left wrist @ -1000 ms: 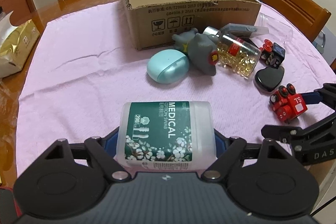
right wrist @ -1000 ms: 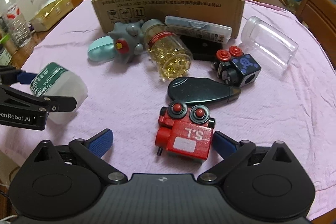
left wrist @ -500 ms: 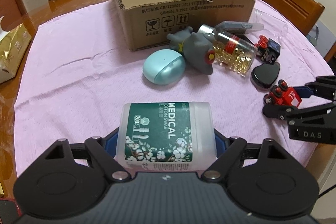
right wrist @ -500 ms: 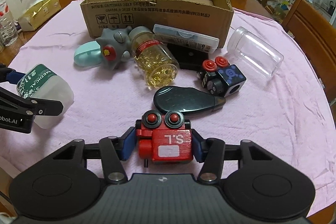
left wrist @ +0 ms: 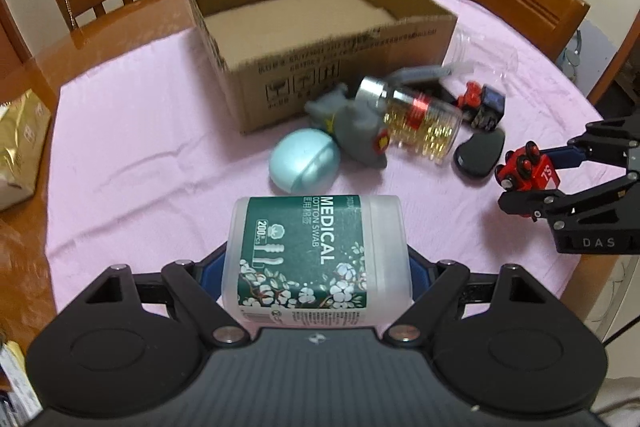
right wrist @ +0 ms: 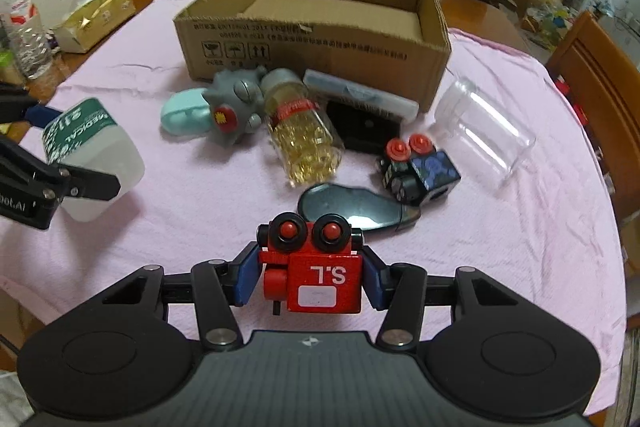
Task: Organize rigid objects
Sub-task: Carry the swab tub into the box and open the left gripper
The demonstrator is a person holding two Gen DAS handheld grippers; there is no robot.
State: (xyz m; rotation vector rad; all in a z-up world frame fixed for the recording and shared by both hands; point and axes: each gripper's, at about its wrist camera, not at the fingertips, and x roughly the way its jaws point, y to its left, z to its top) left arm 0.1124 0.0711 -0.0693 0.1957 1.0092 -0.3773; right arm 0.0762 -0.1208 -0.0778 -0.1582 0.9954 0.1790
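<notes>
My left gripper (left wrist: 316, 267) pinches the translucent cotton-swab tub with a green label (left wrist: 316, 259); my right gripper (right wrist: 310, 277) has clamped the red wooden robot toy (right wrist: 316, 267) — both held above the pink-clothed tabletop (right wrist: 200, 211), the open cardboard box (right wrist: 320, 39) at twelve o'clock.

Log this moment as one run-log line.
left gripper: shut on swab tub | right gripper: shut on red toy | box: empty

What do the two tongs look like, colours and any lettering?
Both are matte black linkages with silver pivot screws and blue pads. The left tongs carry white lettering ending "bot.AI" on the side; the right tongs show "DAS". Each body has two round embossed discs and a ribbed centre.
</notes>
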